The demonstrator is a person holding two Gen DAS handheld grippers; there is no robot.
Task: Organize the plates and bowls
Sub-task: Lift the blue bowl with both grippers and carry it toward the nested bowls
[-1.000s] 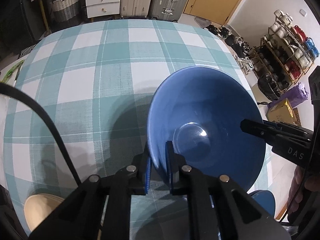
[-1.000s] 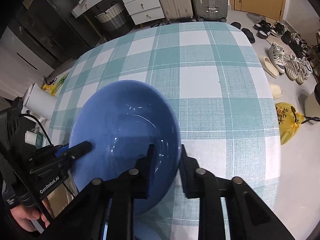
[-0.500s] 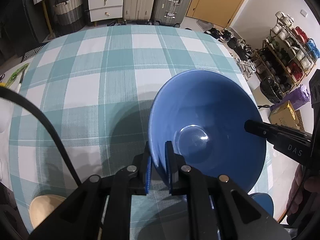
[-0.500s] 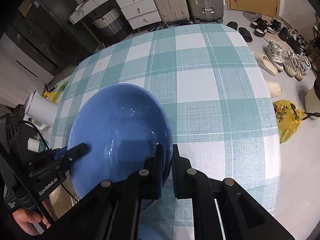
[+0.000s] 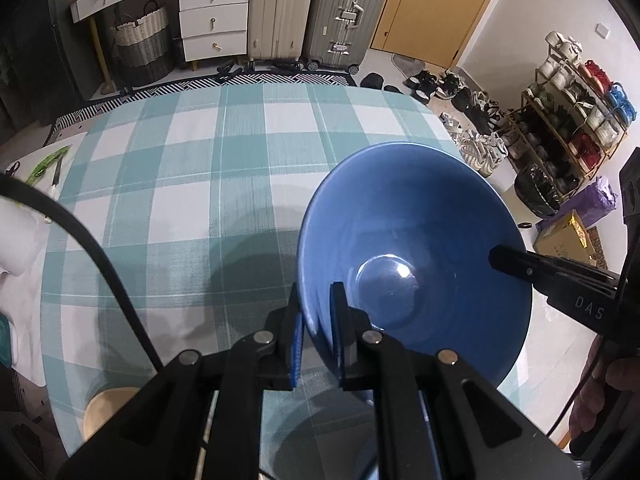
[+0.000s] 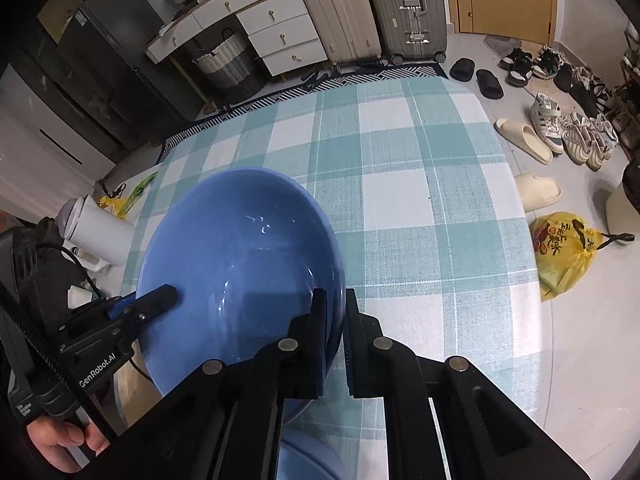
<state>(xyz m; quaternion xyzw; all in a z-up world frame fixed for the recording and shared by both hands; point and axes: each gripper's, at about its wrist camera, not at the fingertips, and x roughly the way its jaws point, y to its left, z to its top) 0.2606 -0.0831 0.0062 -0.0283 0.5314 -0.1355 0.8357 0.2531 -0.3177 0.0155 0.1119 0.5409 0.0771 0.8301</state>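
Bowl's come up off the worktop (image 5: 224, 168) since a second ago, and the right hand-held gripper (image 6: 335, 340) has finished pinching its rim. The left hand-held gripper (image 5: 316, 344) is clamped tight on the opposite edge, so the blue bowl (image 5: 412, 248) hangs between both. Looks like mid-carry; next it needs a level move onto whatever stack it belongs to, maybe that blue dish (image 6: 304, 460) just underneath.

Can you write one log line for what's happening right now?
left hand-held gripper: shut on bowl | right hand-held gripper: shut on bowl | bowl: above table
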